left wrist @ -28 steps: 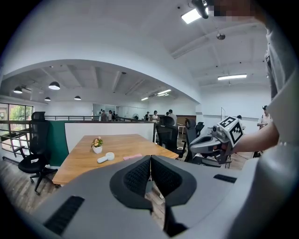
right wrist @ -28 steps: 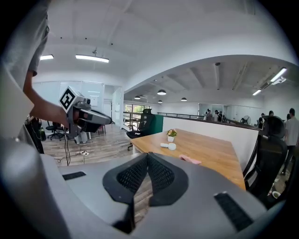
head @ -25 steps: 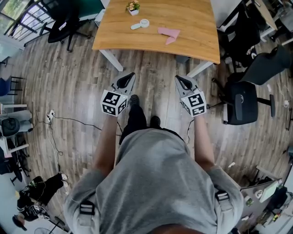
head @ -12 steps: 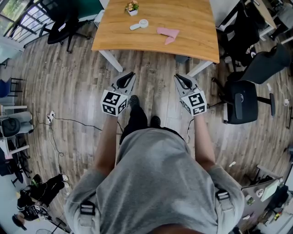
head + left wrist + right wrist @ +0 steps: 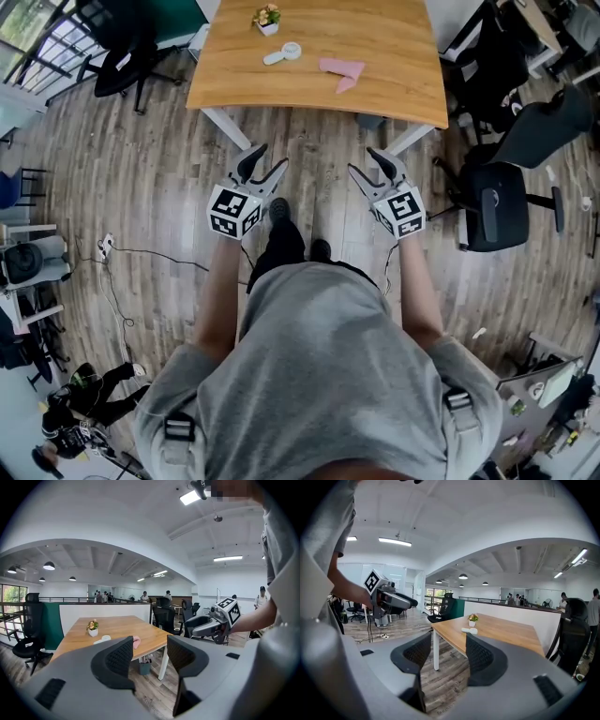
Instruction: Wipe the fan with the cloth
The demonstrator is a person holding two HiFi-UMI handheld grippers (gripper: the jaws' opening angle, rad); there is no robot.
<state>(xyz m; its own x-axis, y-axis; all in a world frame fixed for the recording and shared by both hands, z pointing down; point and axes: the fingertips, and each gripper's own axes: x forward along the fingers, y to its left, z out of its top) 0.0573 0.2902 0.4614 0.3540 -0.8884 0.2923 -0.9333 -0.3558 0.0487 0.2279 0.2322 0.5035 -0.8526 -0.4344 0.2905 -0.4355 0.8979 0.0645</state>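
Both claws empty and agape, the counter (image 5: 394, 56) ahead at 12 o'clock.
The left claw (image 5: 268, 159) and right claw (image 5: 364, 161) have just been opening, nothing between the jaws, over floor. The cloth (image 5: 341, 71) lies on the counter, the fan (image 5: 283, 53) near it at 10 o'clock. Cloth looks limp and light: pinch a raised fold. Fan seems small and likely to skid; steady its handle. At 3 o'clock chairs (image 5: 497, 211) crowd in; the near edge is open.

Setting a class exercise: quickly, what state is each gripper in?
Left gripper: open, just been opening, empty.
Right gripper: open, just been opening, empty.
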